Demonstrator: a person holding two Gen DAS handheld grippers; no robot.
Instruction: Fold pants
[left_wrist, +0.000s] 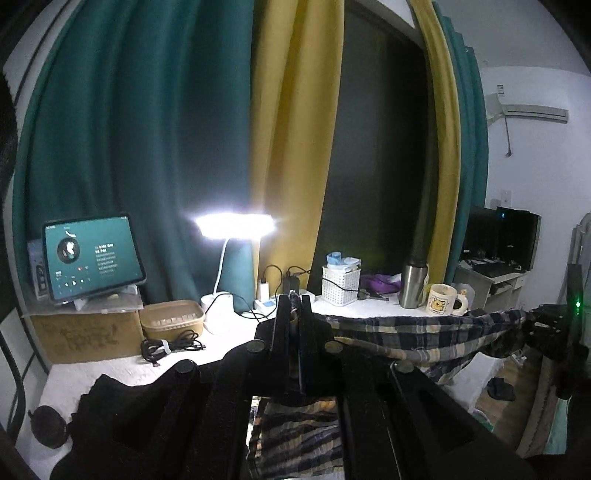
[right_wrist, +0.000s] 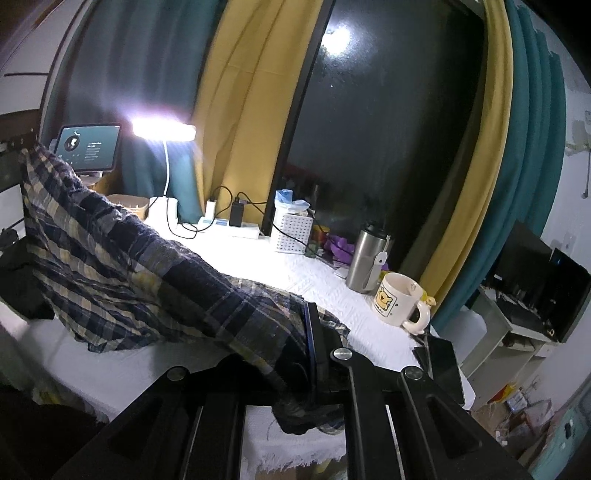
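The plaid pants are blue, dark and cream checked. They hang stretched in the air above the white table between my two grippers. My left gripper is shut on one end of the cloth, and more of the plaid fabric hangs below it. In the left wrist view my right gripper shows at the far right, holding the other end. In the right wrist view the pants run from upper left down to my right gripper, which is shut on them; the cloth covers its left finger.
The white-covered table holds a cartoon mug, a steel tumbler, a white basket, a power strip with chargers, a lit desk lamp, a tablet, a brown tray and coiled cables. Dark cloth lies at front left.
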